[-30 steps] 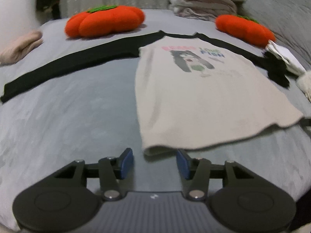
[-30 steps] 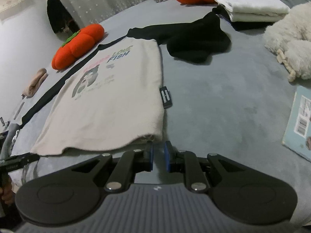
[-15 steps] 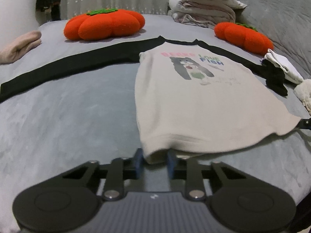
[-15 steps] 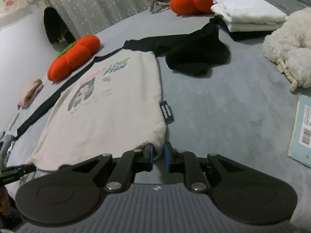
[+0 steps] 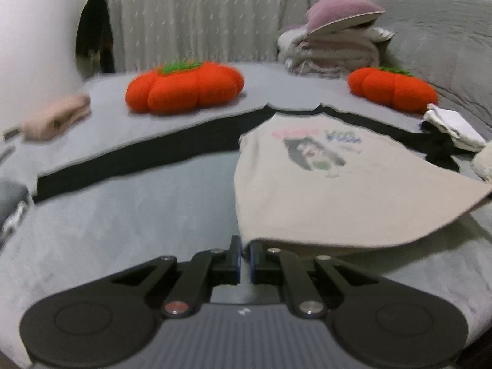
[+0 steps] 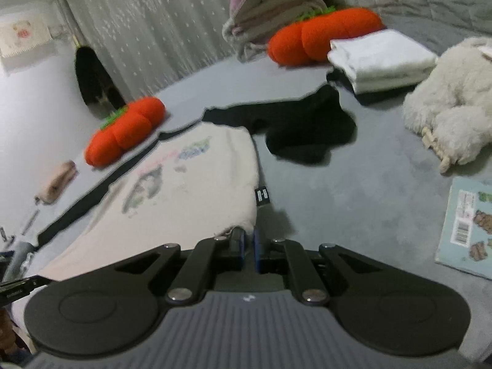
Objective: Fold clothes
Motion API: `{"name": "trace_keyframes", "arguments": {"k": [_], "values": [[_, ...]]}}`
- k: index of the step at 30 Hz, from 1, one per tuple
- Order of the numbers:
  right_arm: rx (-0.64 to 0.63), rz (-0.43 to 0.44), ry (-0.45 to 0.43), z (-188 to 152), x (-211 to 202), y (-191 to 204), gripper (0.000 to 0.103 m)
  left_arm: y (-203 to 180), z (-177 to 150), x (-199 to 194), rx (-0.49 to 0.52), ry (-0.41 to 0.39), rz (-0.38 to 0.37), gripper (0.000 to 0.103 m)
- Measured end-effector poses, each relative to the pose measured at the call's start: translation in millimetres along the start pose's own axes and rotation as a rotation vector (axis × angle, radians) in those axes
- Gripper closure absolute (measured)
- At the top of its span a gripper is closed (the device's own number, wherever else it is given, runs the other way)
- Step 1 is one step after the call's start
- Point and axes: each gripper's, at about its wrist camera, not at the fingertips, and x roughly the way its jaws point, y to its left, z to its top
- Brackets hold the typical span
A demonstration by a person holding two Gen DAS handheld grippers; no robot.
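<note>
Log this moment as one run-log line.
step: lift hem for fold | left gripper: shut on raglan shirt hem corner | right gripper: closing on the other hem corner | hem: off bed

place: a home bedroom
bed (image 5: pixel 129 221): grey cover
far edge: pumpkin cushions (image 5: pixel 184 87), folded bedding (image 5: pixel 332 52)
window side: sheer curtain (image 5: pixel 196 15)
right edge: plush toy (image 6: pixel 452 104)

Two orange pumpkin cushions (image 5: pixel 184 87) (image 5: pixel 393 89) sat far back on the grey bedspread (image 5: pixel 123 224), a stack of bedding (image 5: pixel 332 52) between them. On the right lay a fluffy white toy (image 6: pixel 455 104) and, nearer, what looked like a book (image 6: pixel 467 227).
</note>
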Motion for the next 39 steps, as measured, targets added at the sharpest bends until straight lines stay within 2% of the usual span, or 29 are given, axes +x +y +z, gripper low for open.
{"name": "trace_keyframes", "arguments": {"k": [6,9,12,16,22,24,25,26,28,30,34,36,38,39], "values": [[0.0,0.017,-0.049,5.1,-25.3,5.3,0.095,-4.0,-3.1,-16.2,0.065,-0.006,0.031,0.098],[0.011,-0.023,0.0,4.3,-17.5,-3.5,0.095,-2.3,-5.3,-9.5,0.081,0.018,0.039,0.098],[0.026,-0.08,0.085,-3.0,6.9,-14.5,0.095,-3.6,-12.4,6.9,0.083,0.082,0.026,0.098],[-0.023,-0.068,0.072,0.4,8.7,-5.6,0.095,-2.0,-20.4,22.4,0.079,0.15,0.022,0.098],[-0.018,-0.067,0.131,-4.4,18.2,-11.7,0.095,2.5,-21.3,22.5,0.046,0.17,-0.003,0.097],[-0.029,-0.061,0.133,-4.9,14.9,-10.7,0.095,8.1,-20.6,20.5,0.01,0.173,-0.031,0.096],[-0.032,-0.052,0.137,-5.0,13.7,-11.4,0.094,11.0,-20.2,19.5,-0.009,0.175,-0.045,0.093],[-0.036,-0.041,0.144,-5.2,12.9,-11.8,0.092,16.3,-19.3,18.4,-0.04,0.178,-0.063,0.085],[-0.054,-0.032,0.162,-6.2,12.7,-10.3,0.091,25.7,-17.6,16.2,-0.099,0.177,-0.091,0.08],[-0.072,-0.021,0.159,-6.6,8.9,-9.3,0.09,35.4,-16.0,12.8,-0.159,0.165,-0.117,0.08],[-0.061,0.099,0.114,0.5,-8.7,-11.2,0.089,56.1,-12.3,5.6,-0.27,0.131,-0.154,0.075],[-0.07,0.137,0.087,4.9,-17.0,-11.4,0.084,61.0,-8.7,6.1,-0.298,0.12,-0.159,0.074],[-0.071,0.121,0.068,9.2,-18.4,-12.8,0.075,61.7,-3.9,8.9,-0.31,0.117,-0.166,0.074],[-0.066,0.109,0.065,11.1,-16.8,-13.9,0.074,60.2,-1.2,10.8,-0.311,0.116,-0.173,0.074]]}}
